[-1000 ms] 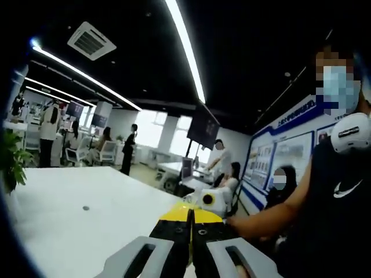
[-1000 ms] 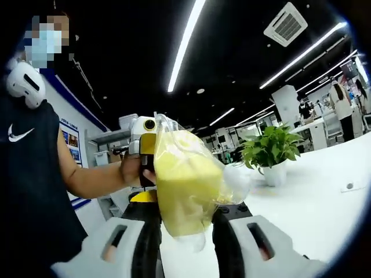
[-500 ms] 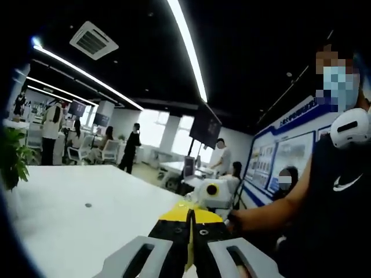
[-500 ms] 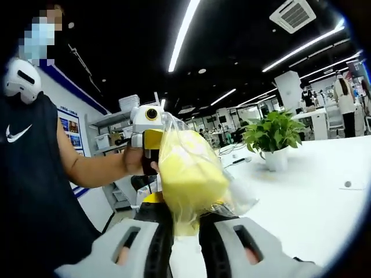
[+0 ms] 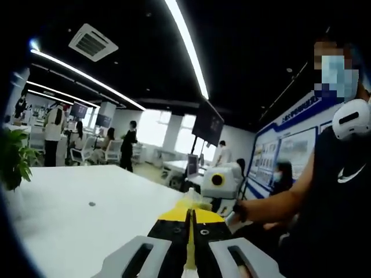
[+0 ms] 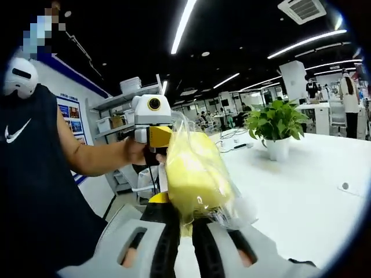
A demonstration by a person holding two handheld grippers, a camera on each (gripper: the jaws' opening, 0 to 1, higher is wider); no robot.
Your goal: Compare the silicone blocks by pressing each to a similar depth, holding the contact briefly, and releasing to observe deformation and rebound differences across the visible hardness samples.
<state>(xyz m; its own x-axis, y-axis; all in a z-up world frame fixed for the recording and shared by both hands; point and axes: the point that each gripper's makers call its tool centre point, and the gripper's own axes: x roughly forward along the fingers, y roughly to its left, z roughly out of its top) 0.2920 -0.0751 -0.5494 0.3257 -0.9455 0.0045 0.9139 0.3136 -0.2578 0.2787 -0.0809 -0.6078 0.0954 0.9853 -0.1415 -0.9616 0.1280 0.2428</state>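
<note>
1. In the right gripper view, the right gripper (image 6: 186,215) pinched a yellow silicone block (image 6: 194,174) wrapped in a clear plastic bag (image 6: 232,205); its two dark jaws pressed into the lower end of the block, almost meeting.
2. The block stood up from the jaws, held in the air over the near edge of the white table (image 6: 301,197), touching nothing else that could be seen.
3. In the same view, the left gripper (image 6: 152,130) showed just behind the upper end of the block, gripped by the person's hand (image 6: 138,153); whether it touched the bag could not be told.
4. In the left gripper view, the left gripper (image 5: 189,223) had its jaws pressed nearly together, with a thin yellow strip (image 5: 189,249) caught in the narrow gap between them; what that strip was could not be told.
5. Beyond those jaws, the right gripper (image 5: 219,184) appeared, with the person's forearm (image 5: 272,202) leading to it.
6. A potted plant (image 6: 277,124) stood on the table toward its far side, well apart from the block.
7. A small round dark fitting (image 6: 345,186) sat in the tabletop toward its right edge.
</note>
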